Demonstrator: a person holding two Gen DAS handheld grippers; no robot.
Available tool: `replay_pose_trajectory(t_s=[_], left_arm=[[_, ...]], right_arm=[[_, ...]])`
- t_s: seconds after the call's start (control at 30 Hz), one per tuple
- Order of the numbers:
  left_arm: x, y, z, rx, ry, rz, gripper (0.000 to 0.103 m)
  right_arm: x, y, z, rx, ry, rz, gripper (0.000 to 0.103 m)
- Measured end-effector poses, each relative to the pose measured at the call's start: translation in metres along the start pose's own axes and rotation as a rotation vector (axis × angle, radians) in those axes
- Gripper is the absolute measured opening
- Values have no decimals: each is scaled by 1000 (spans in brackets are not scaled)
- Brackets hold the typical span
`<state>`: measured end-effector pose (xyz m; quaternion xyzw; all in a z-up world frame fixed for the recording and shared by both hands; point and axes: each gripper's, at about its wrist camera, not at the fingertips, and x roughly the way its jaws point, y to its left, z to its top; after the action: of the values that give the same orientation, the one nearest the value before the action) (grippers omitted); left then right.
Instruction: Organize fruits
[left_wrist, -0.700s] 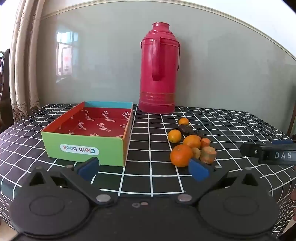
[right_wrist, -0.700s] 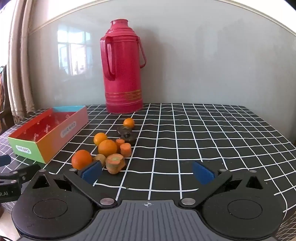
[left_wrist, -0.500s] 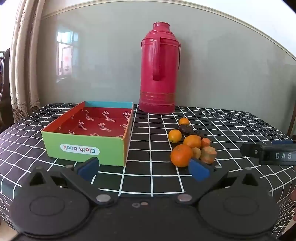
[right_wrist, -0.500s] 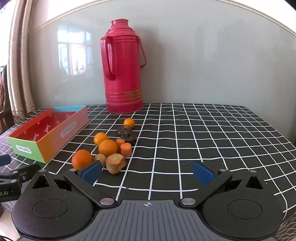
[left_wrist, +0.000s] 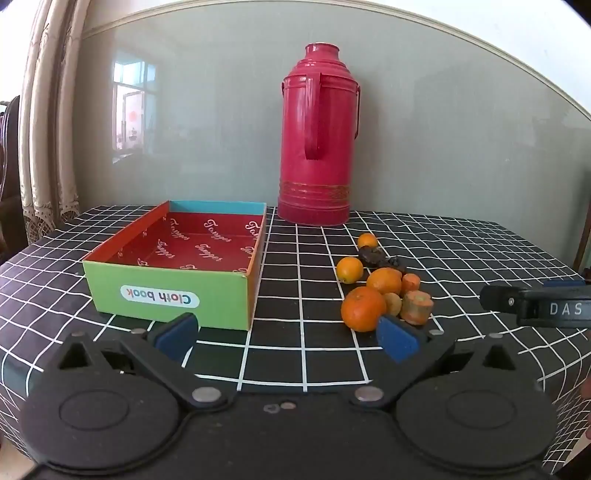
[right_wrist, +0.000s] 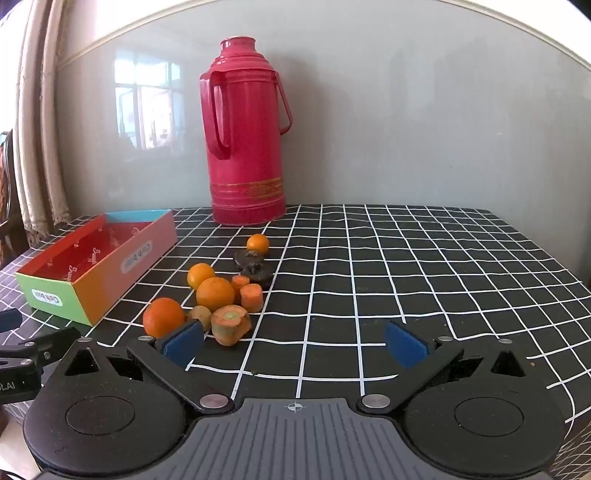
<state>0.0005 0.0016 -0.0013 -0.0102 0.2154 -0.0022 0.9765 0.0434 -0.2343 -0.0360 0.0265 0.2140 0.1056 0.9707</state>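
Observation:
A pile of produce lies on the checked tablecloth: several oranges, with the nearest orange (left_wrist: 362, 308) (right_wrist: 163, 317) in front, carrot chunks (left_wrist: 416, 307) (right_wrist: 230, 325), a small yellowish fruit (right_wrist: 200, 316) and dark dried pieces (left_wrist: 373, 255) (right_wrist: 252, 263). An open cardboard box (left_wrist: 173, 295) (right_wrist: 92, 291) with a red inside stands left of the pile and holds nothing. My left gripper (left_wrist: 286, 338) is open and empty, near the table's front edge. My right gripper (right_wrist: 295, 343) is open and empty, right of the pile; it also shows at the right of the left wrist view (left_wrist: 535, 304).
A tall red thermos (left_wrist: 318, 158) (right_wrist: 245, 147) stands at the back against the grey wall. Curtains (left_wrist: 44, 147) hang at the far left. The table edge drops away at the right (right_wrist: 569, 280).
Both grippers have barely shifted; the fruit pile and box stand as before.

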Motion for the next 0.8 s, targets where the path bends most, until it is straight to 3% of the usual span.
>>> replay_pose_trajectory(t_s=[0.8], left_arm=[[0, 0, 0, 2, 1, 2, 97]], right_arm=[[0, -1, -1, 7, -2, -1, 103]])
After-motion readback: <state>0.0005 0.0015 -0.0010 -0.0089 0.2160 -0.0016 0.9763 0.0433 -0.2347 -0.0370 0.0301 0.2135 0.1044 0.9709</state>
